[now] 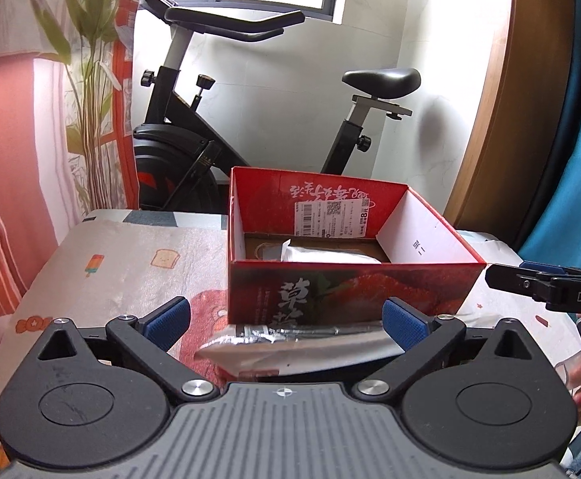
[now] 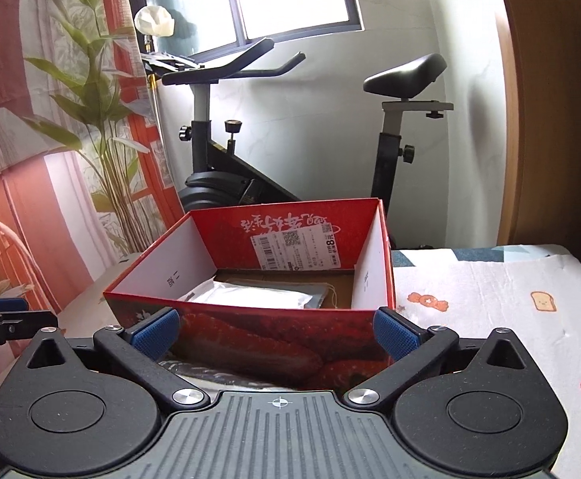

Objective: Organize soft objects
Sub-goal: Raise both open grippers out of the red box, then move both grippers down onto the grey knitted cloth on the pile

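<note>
- The left gripper (image 1: 286, 321) is spread wide, grasping nothing; a clear plastic packet (image 1: 290, 349) lies on the tablecloth (image 1: 123, 263) between its fingers, just near of the red box (image 1: 350, 291).
- The right gripper (image 2: 276, 333) is also released, facing the box's near wall.
- A white packet (image 2: 250, 295) lies inside the box.
- An exercise bike (image 2: 226, 175) stands beyond the table.

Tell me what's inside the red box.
Inside the red box: a white soft packet lying flat, with a darker pack partly under it, strings showing at its edge. The near wall hides the front of the floor.
</note>
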Tool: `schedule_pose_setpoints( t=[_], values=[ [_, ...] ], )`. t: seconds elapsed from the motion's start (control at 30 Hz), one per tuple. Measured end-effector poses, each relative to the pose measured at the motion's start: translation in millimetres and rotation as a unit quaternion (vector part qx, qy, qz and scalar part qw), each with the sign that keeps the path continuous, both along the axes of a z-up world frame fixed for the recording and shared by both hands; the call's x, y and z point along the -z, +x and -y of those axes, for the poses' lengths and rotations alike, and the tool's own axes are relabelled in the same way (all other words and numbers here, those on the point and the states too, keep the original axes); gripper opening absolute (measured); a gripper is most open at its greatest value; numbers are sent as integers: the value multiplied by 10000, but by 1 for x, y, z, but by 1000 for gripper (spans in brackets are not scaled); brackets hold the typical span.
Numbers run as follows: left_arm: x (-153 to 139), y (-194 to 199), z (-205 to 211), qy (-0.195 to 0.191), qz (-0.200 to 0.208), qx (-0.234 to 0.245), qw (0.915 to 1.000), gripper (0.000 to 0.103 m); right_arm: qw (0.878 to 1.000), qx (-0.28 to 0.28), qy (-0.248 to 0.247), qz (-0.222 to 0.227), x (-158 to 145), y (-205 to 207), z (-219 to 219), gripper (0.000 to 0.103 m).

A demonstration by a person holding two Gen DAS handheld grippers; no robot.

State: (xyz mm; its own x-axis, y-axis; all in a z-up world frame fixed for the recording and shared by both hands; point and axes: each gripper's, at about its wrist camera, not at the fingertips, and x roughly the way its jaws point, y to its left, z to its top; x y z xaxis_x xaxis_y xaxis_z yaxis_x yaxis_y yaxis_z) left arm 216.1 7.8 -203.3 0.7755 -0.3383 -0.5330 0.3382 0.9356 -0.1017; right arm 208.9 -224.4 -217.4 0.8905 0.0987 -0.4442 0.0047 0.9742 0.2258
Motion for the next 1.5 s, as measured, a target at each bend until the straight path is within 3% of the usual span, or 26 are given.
schedule_pose_setpoints(
  t=[0.47,0.67,0.83,1.0,1.17,1.5],
  values=[
    [66,-34,-26,-66,-703,-236,9972,103,9994,191,277,-58,55,-56,-4,103],
    [92,-46,-35,-331,-871,-394,9949,103,9965,344,560,-521,92,-69,-4,103],
    [105,-46,-32,-281,-1004,-391,9938,103,9943,338,607,-806,114,-68,-4,103],
    [115,-41,-29,-189,-1173,-411,9921,103,9946,432,88,-941,125,-59,-8,103],
    [124,-40,-26,-106,-1289,-357,9910,103,9915,455,58,-1216,143,-52,-8,103],
    [131,-40,-29,-102,-1358,-419,9898,103,9913,391,-541,-1137,152,-57,-27,103]
  ],
)
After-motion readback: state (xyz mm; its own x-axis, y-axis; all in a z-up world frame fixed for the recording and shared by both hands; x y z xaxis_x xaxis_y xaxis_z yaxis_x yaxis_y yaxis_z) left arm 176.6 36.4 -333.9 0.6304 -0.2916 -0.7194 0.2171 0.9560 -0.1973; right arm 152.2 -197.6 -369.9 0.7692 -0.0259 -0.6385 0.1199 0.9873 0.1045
